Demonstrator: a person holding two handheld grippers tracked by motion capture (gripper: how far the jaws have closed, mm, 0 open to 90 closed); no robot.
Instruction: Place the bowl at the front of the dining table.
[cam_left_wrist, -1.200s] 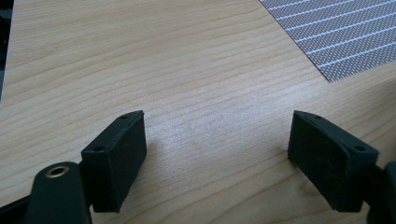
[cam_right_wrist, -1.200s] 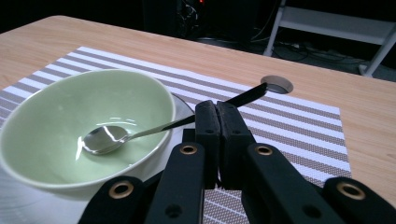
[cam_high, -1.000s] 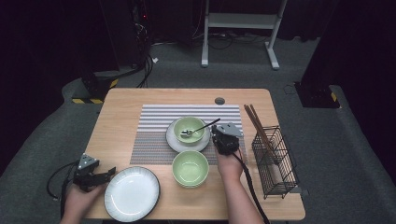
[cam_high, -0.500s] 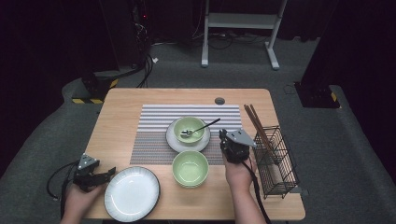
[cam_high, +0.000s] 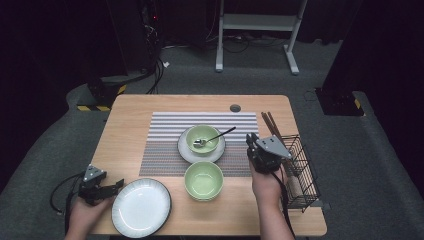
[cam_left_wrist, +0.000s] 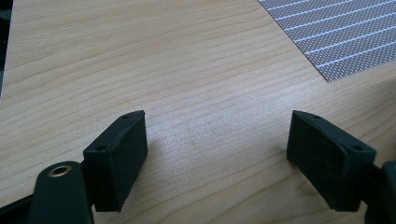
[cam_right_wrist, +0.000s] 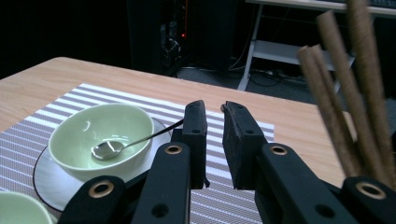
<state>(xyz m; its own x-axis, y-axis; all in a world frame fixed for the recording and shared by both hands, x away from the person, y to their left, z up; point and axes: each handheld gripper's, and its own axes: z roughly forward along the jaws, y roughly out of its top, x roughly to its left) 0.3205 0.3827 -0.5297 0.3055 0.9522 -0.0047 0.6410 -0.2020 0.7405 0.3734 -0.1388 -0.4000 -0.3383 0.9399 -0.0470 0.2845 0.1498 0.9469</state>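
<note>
The pale wooden worktop (cam_high: 130, 125) shows bare at left of the frame. The green ceramic bowl holding a metal spoon (cam_high: 214, 138) sits centre. Right tongs (cam_high: 251, 145), slightly parted after opening, empty, between bowl and wire basket (cam_high: 305, 170). Left tongs (cam_high: 116, 185) gape wide, empty, near the lower-left edge.

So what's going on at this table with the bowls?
A person is setting a table with a grasping tool in each hand. A spoon already lies in the green bowl on a saucer on the striped placemat. The right tool hovers beside that bowl with nothing between its jaws, which have just been opening a little. The left tool rests open on the wood next to the white plate. A second green bowl sits nearer the person.
</note>
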